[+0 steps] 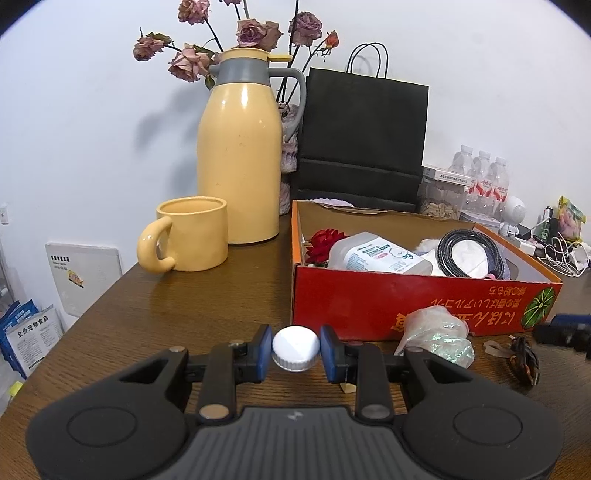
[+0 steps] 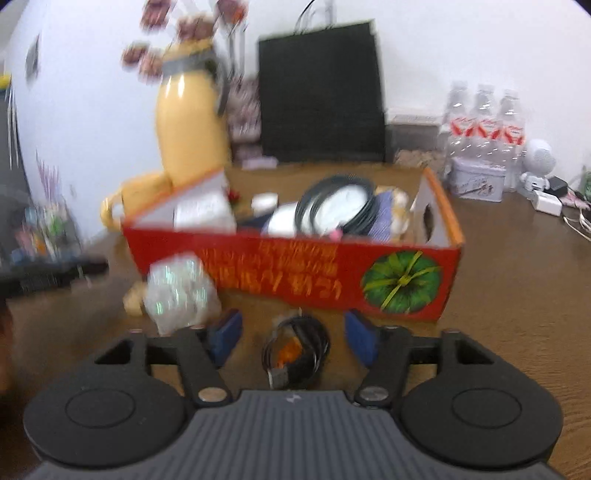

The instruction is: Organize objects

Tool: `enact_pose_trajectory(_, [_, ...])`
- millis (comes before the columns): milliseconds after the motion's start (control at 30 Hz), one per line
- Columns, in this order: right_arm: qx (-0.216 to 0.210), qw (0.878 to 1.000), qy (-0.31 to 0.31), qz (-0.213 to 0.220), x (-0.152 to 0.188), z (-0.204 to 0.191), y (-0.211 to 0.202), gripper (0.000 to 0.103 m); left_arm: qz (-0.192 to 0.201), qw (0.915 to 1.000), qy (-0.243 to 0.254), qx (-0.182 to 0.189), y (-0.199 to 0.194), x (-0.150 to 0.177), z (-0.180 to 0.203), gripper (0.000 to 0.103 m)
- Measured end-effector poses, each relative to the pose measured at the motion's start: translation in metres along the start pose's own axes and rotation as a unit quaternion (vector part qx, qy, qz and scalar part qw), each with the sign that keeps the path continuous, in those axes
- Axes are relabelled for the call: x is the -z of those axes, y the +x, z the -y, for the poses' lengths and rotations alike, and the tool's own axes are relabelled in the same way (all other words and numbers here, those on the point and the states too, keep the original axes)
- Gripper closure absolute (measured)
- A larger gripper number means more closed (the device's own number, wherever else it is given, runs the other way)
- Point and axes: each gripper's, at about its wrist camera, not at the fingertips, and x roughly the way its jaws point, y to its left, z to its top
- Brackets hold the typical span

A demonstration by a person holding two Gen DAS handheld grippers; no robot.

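Between the blue pads of the left hand-held gripper (image 1: pixel 295 349) sits a white ribbed bottle cap (image 1: pixel 295 348), the nearly closed jaws pressed against its two sides above the brown wooden desk (image 1: pixel 166 314). Ahead and to the left of this gripper stands a yellow mug (image 1: pixel 192 238) with its handle turned leftward, and just behind the mug rises a tall yellow thermos jug (image 1: pixel 238 162) with a grey collar. Dried roses (image 1: pixel 255 33) show behind the jug. Straight ahead and slightly right lies a red cardboard box (image 1: pixel 406 306), open at the top, holding a red flower (image 1: pixel 325 243), a white plastic bottle (image 1: pixel 376 254) lying on its side and a coiled black cable (image 1: pixel 469 254). A black paper bag (image 1: pixel 364 140) stands upright behind the box. Just to the right of the gripper, touching the box's front wall, is a crumpled clear plastic bag (image 1: pixel 436 334), and further right lies a dark hair clip (image 1: pixel 522 360).

From the right wrist view, which is blurred, the right hand-held gripper (image 2: pixel 293 338) stands with its jaws wide apart, and the hair clip (image 2: pixel 295 347) rests on the desk between them, clear of both pads. The plastic bag (image 2: pixel 181 288) lies ahead to its left, the box (image 2: pixel 295 273) directly ahead, and water bottles (image 2: pixel 484 122) stand far right by the wall.
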Motion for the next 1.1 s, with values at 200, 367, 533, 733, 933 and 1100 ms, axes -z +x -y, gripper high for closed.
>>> enact_pose_trajectory(200, [0.004,0.998,0.028,-0.057,0.004,0.017,0.02,0.065,0.003,1.0,0.0,0.004,-0.001,0.0,0.0,0.076])
enact_pose_trajectory(367, [-0.01,0.997,0.032,-0.068,0.006,0.015,0.029,0.064,0.003,1.0,0.001,0.005,-0.001,0.0,0.0,0.076])
enact_pose_trajectory(533, [-0.023,0.997,0.047,-0.055,0.006,0.019,0.023,0.08,0.007,1.0,-0.002,0.003,-0.002,0.0,0.0,0.076])
enact_pose_trajectory(733, [-0.024,0.998,0.065,-0.009,0.005,0.024,0.0,0.08,0.01,0.9999,-0.001,0.004,-0.004,0.0,0.0,0.076])
enact_pose_trajectory(933, [-0.036,0.995,0.088,0.002,0.005,0.028,-0.01,0.08,0.014,0.9999,-0.005,0.002,-0.005,-0.001,-0.001,0.076])
enact_pose_trajectory(1100, [-0.045,0.994,0.098,0.015,-0.009,0.029,-0.014,0.08,0.02,0.9996,-0.003,0.018,-0.008,-0.015,0.007,0.076])
